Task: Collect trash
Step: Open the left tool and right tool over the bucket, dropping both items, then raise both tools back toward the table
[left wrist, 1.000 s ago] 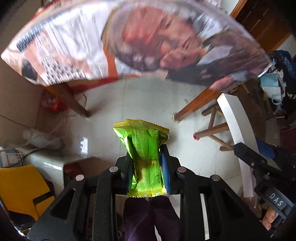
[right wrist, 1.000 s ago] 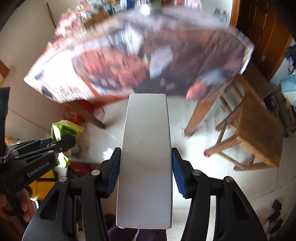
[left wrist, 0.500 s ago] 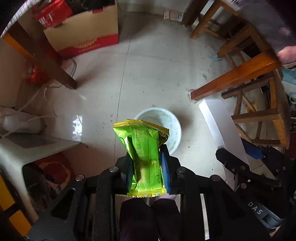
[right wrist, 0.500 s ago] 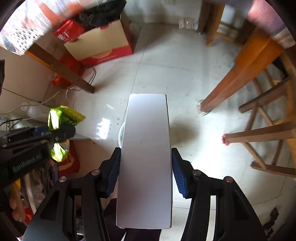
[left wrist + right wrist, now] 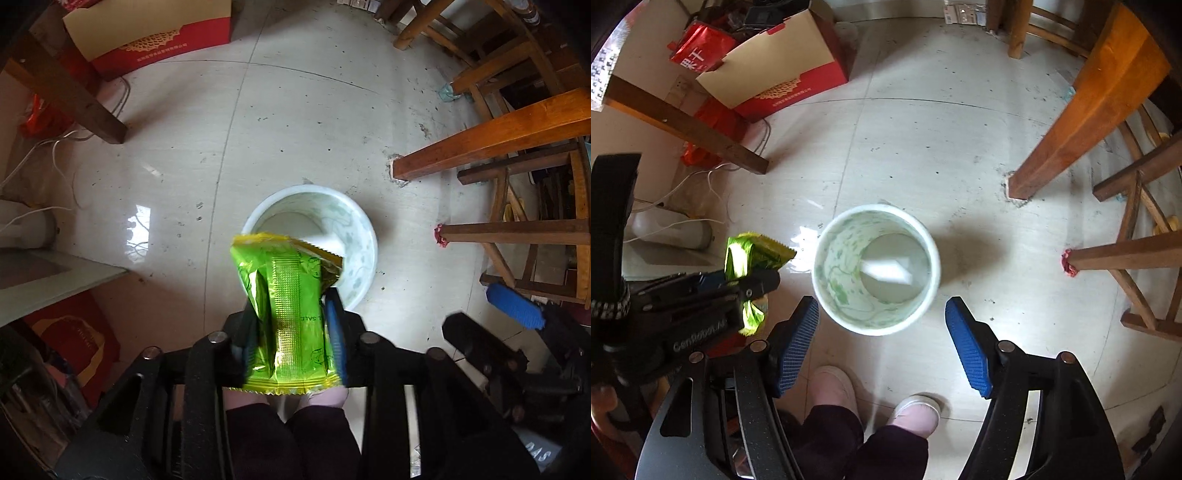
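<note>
**Technician:** Green foil is what fills your left gripper (image 5: 291, 314). Report the jaw condition.

**Operator guide:** Your left gripper points steeply down at the floor. The green wrapper (image 5: 288, 295) stands upright between its blue pads (image 5: 334, 325). Its jaws are opening at this moment, with the wrapper between them; the pads sit against its sides. The top edge of the wrapper overlaps the near rim of the white bin (image 5: 364, 236) in the left wrist view.

**Technician:** Where is that bin?

**Operator guide:** It stands on the pale tiled floor (image 5: 923, 147), directly ahead of both of your grippers, with your two shoes (image 5: 831, 387) just behind it. To its left lie a white cable (image 5: 683, 181) and a red-and-cream cardboard box (image 5: 779, 74); to its right stand an orange wooden table leg (image 5: 1082, 114) and a wooden stool (image 5: 1137, 254).

**Technician:** And the right side?

**Operator guide:** Your right gripper (image 5: 882, 343) hangs above the bin with nothing between its blue pads. Its jaws stand wide and are opening. A white flat piece (image 5: 886, 271) lies inside the bin, blurred, near the bottom.
</note>
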### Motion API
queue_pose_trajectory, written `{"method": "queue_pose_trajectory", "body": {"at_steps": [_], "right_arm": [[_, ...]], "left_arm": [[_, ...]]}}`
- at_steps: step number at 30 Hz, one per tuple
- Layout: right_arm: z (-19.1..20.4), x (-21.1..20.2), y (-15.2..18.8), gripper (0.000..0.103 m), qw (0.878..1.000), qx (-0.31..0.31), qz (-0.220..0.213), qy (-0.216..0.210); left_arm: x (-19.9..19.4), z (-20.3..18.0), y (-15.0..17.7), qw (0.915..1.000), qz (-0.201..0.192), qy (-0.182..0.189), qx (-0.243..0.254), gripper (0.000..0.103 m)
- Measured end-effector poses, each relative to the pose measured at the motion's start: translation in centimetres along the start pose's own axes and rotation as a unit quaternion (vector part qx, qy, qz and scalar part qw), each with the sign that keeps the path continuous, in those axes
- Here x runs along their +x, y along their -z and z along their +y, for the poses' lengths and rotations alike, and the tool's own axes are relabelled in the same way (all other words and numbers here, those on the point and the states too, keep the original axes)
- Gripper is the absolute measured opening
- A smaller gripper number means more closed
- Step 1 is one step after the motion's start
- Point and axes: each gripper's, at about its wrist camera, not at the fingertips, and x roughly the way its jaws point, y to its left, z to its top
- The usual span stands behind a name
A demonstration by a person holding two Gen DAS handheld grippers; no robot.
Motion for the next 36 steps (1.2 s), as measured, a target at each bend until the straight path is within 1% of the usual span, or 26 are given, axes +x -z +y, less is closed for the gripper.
{"method": "queue_pose_trajectory", "body": {"at_steps": [1,2,3,6,11,14,17,21,23,27,32,36], "right_arm": [[-0.2,0.1,0.0,0.068,1.0,0.0,-0.001,0.004],[-0.3,-0.3,0.1,0.068,1.0,0.0,-0.002,0.008],[-0.5,-0.4,-0.1,0.068,1.0,0.0,-0.003,0.011],[-0.5,-1.4,-0.1,0.068,1.0,0.0,-0.006,0.017],[-0.5,-2.8,-0.6,0.068,1.0,0.007,-0.015,0.017],[-0.1,-4.3,-1.0,0.068,1.0,0.006,-0.023,0.021],[0.5,-6.5,-1.6,0.068,0.999,0.009,-0.031,0.019],[1.5,-10.2,-2.2,0.068,0.999,0.006,-0.049,0.02],[2.3,-13.0,-2.6,0.068,0.998,0.002,-0.061,0.024],[4.1,-18.8,-3.3,0.068,0.996,-0.005,-0.088,0.026],[6.9,-27.3,-3.8,0.068,0.99,-0.02,-0.138,0.033],[9.0,-33.8,-3.9,0.068,0.982,-0.029,-0.184,0.035]], "left_arm": [[0.2,-0.2,-0.2,1.0,0.004,0.001,-0.001,0.044],[0.5,-0.3,-0.4,0.9999,0.01,0.001,-0.003,0.054],[0.6,-0.5,-0.6,0.9998,0.016,0.003,-0.006,0.056],[0.5,-0.8,-0.9,0.9997,0.022,0.01,-0.008,0.056],[-1.3,-1.4,-0.8,0.9998,0.017,0.002,0.0,0.056],[-3.4,-1.6,-0.6,0.9999,0.01,-0.003,0.004,0.056],[-6.5,-1.8,-0.5,0.9999,-0.002,-0.012,0.012,0.056],[-12.1,-2.0,-0.7,0.999,-0.028,-0.025,0.026,0.056],[-15.3,-2.1,-0.8,0.9983,-0.042,-0.027,0.029,0.056],[-22.9,-2.5,-0.9,0.9961,-0.078,-0.029,0.031,0.056],[-33.4,-3.4,-0.5,0.9891,-0.138,-0.028,0.041,0.056],[-40.6,-4.2,0.2,0.9815,-0.183,-0.017,0.054,0.056]]}}
